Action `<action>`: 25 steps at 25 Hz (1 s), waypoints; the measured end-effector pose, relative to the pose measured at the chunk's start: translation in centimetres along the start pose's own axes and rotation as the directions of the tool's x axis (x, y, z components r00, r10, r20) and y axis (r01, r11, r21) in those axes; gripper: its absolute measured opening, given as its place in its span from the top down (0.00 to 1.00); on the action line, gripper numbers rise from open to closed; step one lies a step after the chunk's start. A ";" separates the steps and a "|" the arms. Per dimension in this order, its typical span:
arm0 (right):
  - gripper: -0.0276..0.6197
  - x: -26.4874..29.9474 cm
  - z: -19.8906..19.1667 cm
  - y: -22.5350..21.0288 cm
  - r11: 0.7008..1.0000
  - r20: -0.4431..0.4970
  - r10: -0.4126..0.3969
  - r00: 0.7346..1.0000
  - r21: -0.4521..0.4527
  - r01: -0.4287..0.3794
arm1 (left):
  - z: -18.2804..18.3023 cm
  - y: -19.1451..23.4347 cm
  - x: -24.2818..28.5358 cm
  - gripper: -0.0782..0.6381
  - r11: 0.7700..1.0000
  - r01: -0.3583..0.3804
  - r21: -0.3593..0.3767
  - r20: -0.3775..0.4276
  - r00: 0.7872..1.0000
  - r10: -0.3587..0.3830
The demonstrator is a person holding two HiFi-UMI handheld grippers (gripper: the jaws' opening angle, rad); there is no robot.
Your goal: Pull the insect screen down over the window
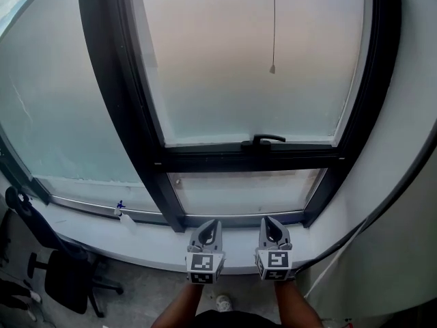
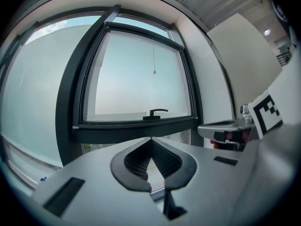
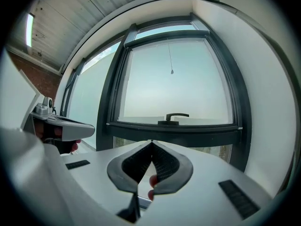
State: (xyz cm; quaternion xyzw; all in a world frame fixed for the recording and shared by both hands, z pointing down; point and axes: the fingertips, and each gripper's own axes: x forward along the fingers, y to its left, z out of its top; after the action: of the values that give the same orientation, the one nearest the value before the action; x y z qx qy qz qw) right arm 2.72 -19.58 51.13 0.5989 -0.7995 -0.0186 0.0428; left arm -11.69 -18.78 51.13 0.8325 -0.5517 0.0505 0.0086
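A dark-framed window (image 1: pixel 153 157) with a frosted pane fills the head view. A thin pull cord with a small weight at its end (image 1: pixel 272 68) hangs down the pane, and its top runs out of view. The cord's end (image 2: pixel 154 72) (image 3: pixel 172 72) also shows in both gripper views. A black handle (image 1: pixel 263 140) sits on the sash's lower rail. My left gripper (image 1: pixel 208 223) (image 2: pixel 151 138) and right gripper (image 1: pixel 268 219) (image 3: pixel 151 141) are held side by side, level, over the sill and well below the cord. Both are shut with nothing between their tips.
A pale window sill (image 1: pixel 136 241) runs under the frame, with a small blue item (image 1: pixel 120 206) on it. A black office chair (image 1: pixel 65 272) stands at the lower left. A white wall (image 1: pixel 410 217) closes the right side.
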 end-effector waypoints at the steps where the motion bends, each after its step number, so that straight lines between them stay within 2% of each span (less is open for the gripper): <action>1: 0.95 0.6 0.0 -0.1 1.000 0.001 -0.002 1.000 0.006 0.002 | 0.1 0.2 0.6 0.90 1.000 0.012 -0.003 0.005 1.000 -0.012; 6: 0.95 2.8 1.4 -0.5 0.998 0.001 -0.038 0.999 0.053 0.038 | 0.0 1.8 3.0 0.90 1.000 0.027 0.009 0.010 1.000 -0.027; 12: 0.95 4.8 -0.3 -1.6 0.998 0.004 -0.064 0.998 0.026 0.064 | 1.7 1.7 5.7 0.90 0.996 0.080 -0.025 0.048 0.996 -0.079; 15: 0.95 5.8 -0.4 -1.7 0.998 0.001 -0.051 0.999 0.029 0.051 | 1.3 2.1 7.0 0.90 0.998 0.068 -0.015 0.044 0.997 -0.067; 19: 0.95 7.5 0.0 -2.8 0.999 0.006 -0.034 0.999 0.036 0.034 | 1.2 1.9 9.1 0.90 0.994 0.079 -0.075 0.028 0.997 -0.077; 22: 0.95 9.1 -0.1 -3.7 1.000 -0.004 0.001 1.000 0.008 -0.001 | 0.2 1.9 11.1 0.90 0.994 0.055 -0.091 0.004 0.998 -0.055; 25: 0.95 10.6 0.1 -4.7 1.000 -0.009 0.030 1.000 -0.003 -0.030 | 0.5 2.0 12.9 0.90 0.998 0.030 -0.058 0.001 1.000 -0.030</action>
State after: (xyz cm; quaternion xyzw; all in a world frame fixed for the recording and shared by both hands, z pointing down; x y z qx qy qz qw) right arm 4.30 -31.06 51.15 0.5867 -0.8082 -0.0166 0.0478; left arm -8.45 -31.45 51.79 0.8401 -0.5403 0.0342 0.0334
